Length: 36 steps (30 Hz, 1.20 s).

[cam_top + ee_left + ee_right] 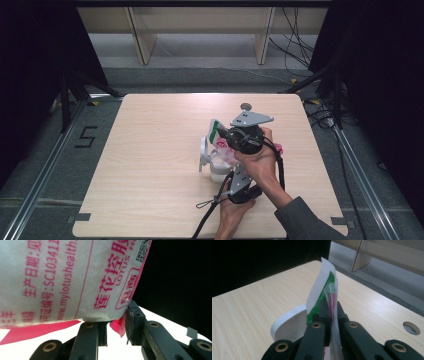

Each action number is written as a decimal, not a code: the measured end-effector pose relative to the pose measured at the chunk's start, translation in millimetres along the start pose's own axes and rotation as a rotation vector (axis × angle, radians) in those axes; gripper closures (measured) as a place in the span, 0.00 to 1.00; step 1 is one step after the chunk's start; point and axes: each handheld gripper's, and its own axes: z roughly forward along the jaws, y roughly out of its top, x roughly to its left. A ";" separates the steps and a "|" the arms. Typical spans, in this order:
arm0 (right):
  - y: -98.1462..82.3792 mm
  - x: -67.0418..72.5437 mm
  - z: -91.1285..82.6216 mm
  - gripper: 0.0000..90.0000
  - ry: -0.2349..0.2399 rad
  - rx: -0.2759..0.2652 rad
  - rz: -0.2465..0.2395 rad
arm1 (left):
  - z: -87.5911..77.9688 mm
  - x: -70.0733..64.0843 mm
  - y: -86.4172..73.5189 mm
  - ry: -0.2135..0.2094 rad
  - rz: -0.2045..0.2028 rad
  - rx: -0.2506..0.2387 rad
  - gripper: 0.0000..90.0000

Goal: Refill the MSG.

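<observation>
Two grippers are closed on one soft packet near the middle of the high view. The right gripper [329,315] is seen in its own view with its jaws pressed fully together on the packet's thin top edge [325,290], a flat seam of white, green and clear film rising toward the upper middle of that frame. The left gripper [116,325] has its jaws drawn in narrow on the lower pink corner of the plastic bag [75,277], which hangs across the upper left of its view — the pink film is pinched between the pads at the lower middle. The bag is judged light and limp: thin film that will fold, crinkle and slide if gripped loosely, and that could tear if the two grips are pulled hard apart. A hold is best taken on the flat sealed edges or corners, as now, not on the bulging middle. Its surface is white, frosted-looking, printed with pink Chinese characters, a web address and the word LOTUS, with a pink border and a square code at its upper right. Beneath it in the high view a white dish [204,152] is seen just left of centre on the pale wooden table [150,165]; whether bag and dish touch cannot be told.
</observation>
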 end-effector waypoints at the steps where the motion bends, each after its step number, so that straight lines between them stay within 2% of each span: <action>1: 0.5 0.8 -0.8 1.00 -0.001 0.003 0.003 | 0.3 -0.1 -0.2 0.006 -0.003 -0.004 0.82; 4: 0.0 0.4 2.5 1.00 -0.010 -0.007 -0.023 | 1.2 -0.3 -1.0 0.000 -0.011 -0.005 0.82; 5: 0.1 2.6 1.3 1.00 -0.003 0.023 0.002 | 1.1 -0.5 -0.8 0.000 -0.010 -0.006 0.82; 7: 0.6 0.3 2.6 1.00 -0.009 -0.002 -0.030 | 0.8 -0.8 -0.4 -0.001 -0.013 -0.011 0.82; 8: 1.6 0.3 0.5 1.00 -0.001 0.012 -0.027 | 0.8 -0.8 -0.3 -0.001 -0.013 -0.012 0.82; 11: 1.5 1.3 1.6 1.00 -0.007 0.007 -0.032 | 1.1 -0.2 -0.8 -0.008 -0.019 -0.008 0.82; 12: 1.2 2.8 0.9 1.00 -0.007 0.028 -0.024 | 1.7 0.2 -1.4 -0.017 -0.028 -0.014 0.82; 14: 1.4 3.7 2.0 1.00 -0.004 0.017 -0.047 | 1.6 0.6 -1.0 -0.018 -0.029 -0.020 0.82; 16: 2.2 4.0 1.0 1.00 -0.004 0.010 -0.045 | -0.1 0.6 0.4 -0.008 -0.016 -0.007 0.82; 18: 3.3 2.8 -0.5 1.00 -0.006 0.016 -0.052 | 0.6 0.9 0.1 -0.012 -0.018 -0.014 0.82; 20: 2.9 3.9 0.0 1.00 -0.002 0.028 -0.032 | 1.7 0.8 -0.7 -0.014 -0.023 -0.021 0.82; 23: 2.3 3.2 2.2 1.00 -0.015 0.016 -0.051 | 1.4 0.7 -0.6 -0.013 -0.023 -0.018 0.82; 24: 2.1 3.8 2.3 1.00 -0.010 0.014 -0.036 | 0.7 0.5 -0.2 -0.007 -0.020 -0.010 0.82; 27: 2.1 4.1 2.4 1.00 0.000 0.022 -0.051 | 1.1 0.5 -0.5 -0.011 -0.021 -0.013 0.82; 33: 2.9 3.8 2.7 1.00 -0.006 0.009 -0.042 | 0.5 0.8 0.2 -0.010 -0.022 -0.017 0.82; 34: 2.4 5.4 3.0 1.00 -0.012 0.011 -0.029 | -0.4 0.4 0.5 -0.002 -0.022 0.000 0.82; 35: 2.7 4.6 3.6 1.00 -0.005 0.019 -0.056 | 0.7 0.5 -0.2 -0.007 -0.026 -0.014 0.82; 36: 2.4 5.5 3.6 1.00 -0.014 0.017 -0.046 | 0.7 0.7 -0.1 -0.013 -0.024 -0.019 0.82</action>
